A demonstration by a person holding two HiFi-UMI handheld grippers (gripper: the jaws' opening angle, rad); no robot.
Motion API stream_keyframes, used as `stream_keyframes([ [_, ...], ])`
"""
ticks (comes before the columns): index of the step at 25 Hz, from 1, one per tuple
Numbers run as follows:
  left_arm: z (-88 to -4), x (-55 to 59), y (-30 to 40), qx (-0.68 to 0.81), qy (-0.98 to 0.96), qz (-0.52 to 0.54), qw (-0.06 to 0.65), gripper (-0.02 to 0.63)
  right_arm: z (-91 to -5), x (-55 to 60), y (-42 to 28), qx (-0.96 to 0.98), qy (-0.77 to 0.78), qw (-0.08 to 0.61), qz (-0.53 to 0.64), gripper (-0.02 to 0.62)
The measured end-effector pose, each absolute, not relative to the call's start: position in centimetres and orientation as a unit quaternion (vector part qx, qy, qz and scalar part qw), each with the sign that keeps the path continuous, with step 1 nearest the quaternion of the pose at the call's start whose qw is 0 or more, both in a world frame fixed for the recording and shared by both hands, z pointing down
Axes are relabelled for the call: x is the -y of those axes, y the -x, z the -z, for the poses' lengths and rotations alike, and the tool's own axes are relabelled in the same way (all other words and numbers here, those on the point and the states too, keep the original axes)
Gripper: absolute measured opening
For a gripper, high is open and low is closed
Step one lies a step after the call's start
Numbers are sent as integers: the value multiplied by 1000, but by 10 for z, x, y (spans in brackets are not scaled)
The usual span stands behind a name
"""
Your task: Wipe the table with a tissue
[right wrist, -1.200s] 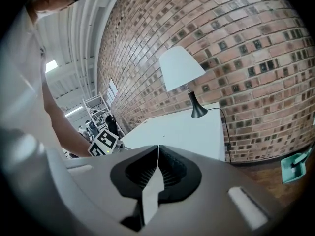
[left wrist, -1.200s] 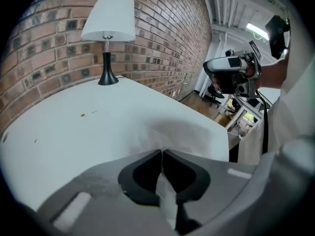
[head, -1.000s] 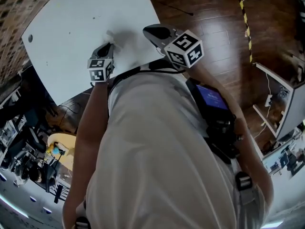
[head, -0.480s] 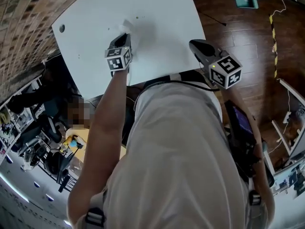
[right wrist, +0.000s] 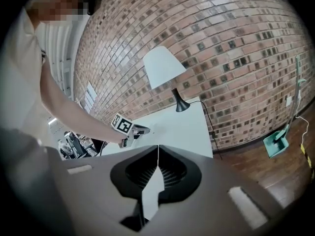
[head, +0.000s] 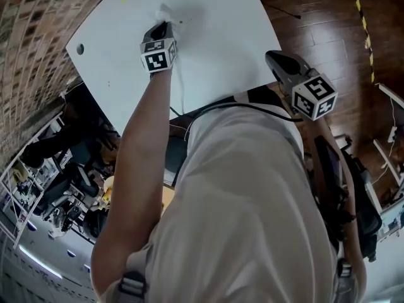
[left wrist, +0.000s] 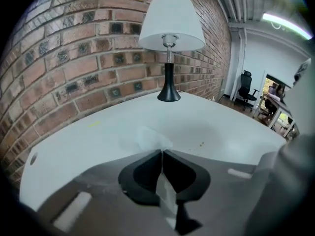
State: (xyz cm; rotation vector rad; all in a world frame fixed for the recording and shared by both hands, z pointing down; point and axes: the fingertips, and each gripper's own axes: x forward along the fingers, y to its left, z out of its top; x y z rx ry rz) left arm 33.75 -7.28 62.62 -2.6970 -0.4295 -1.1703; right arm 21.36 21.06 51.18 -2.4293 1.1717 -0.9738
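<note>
A crumpled white tissue (left wrist: 151, 138) lies pressed on the white table (left wrist: 216, 127), pinched at the tips of my left gripper (left wrist: 161, 152), which is shut on it. In the head view the left gripper (head: 163, 25) reaches far across the table (head: 221, 36) with the tissue (head: 165, 11) bunched just ahead of it. My right gripper (head: 273, 57) hovers at the table's right edge, shut with nothing between its jaws. The right gripper view shows its closed tips (right wrist: 158, 147), and beyond them the left gripper (right wrist: 136, 130) on the table (right wrist: 184, 124).
A lamp (left wrist: 170, 33) with a white shade and black base stands at the table's far side against the brick wall (left wrist: 74, 58). A few small specks (left wrist: 201, 144) lie on the table. Wooden floor (head: 328, 30) spreads to the right; a teal dustpan (right wrist: 275, 142) rests by the wall.
The left gripper has slid the tissue farther across the table, away from the person, with the arm stretching out. The right gripper has stayed near the table's right edge.
</note>
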Motion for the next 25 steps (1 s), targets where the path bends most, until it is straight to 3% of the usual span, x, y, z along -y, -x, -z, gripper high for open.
stream_keyframes([
  [11,-625,18,-332,155,914,342,154,0,-511,-220,-208,-385,847,143,338,9],
  [15,-632,-5,-327,162,910,355,141,0,-513,-222,-208,-388,845,142,338,9],
  [20,-633,-35,-320,210,877,392,181,0,-512,-216,-207,-399,841,140,337,9],
  [22,-634,-44,-313,230,867,406,175,0,-511,-211,-207,-404,840,139,335,9],
  [25,-634,-52,-302,243,860,437,103,12,-509,-204,-208,-411,837,140,332,10],
])
